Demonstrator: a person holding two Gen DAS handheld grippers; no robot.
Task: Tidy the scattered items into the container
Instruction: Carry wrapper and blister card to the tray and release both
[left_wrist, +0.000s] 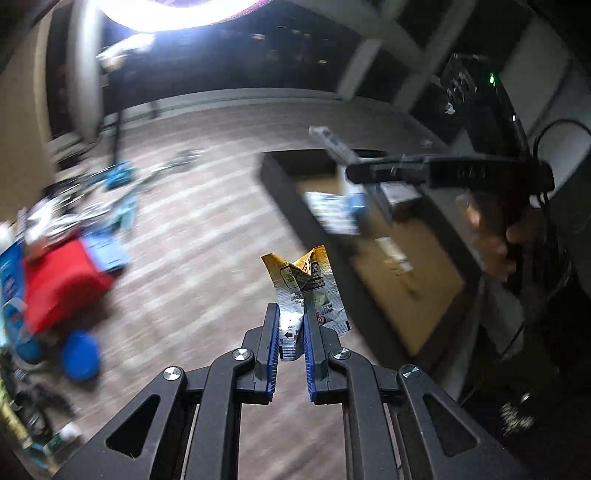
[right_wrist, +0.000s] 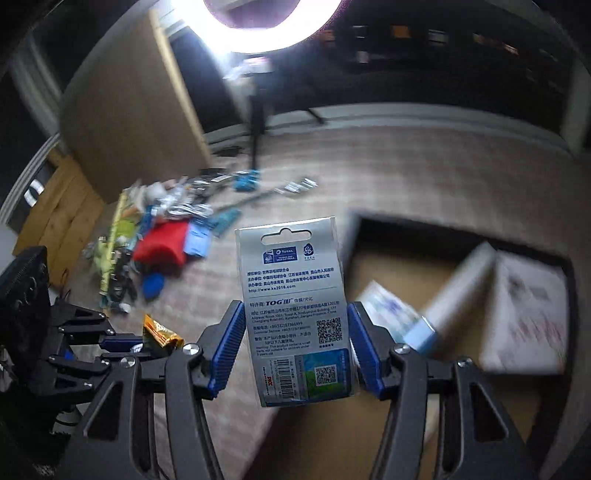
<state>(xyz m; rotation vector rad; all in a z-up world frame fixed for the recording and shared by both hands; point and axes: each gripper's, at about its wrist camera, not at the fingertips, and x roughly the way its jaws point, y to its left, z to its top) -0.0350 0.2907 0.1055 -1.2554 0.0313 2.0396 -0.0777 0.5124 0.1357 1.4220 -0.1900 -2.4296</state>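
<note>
My left gripper is shut on a crumpled yellow and silver sachet, held above the wood floor just left of the container. The container is a dark-walled box with a cardboard bottom and several packs inside. My right gripper is shut on a silver printed card pack, its pads against the pack's two side edges, near the box's left rim. In the right wrist view the left gripper and its sachet show at lower left. A hand carries the right gripper over the box.
A pile of scattered items lies on the floor to the left, with a red item, light blue packs and a blue round piece. A ring light on a stand is behind. Cables trail at right.
</note>
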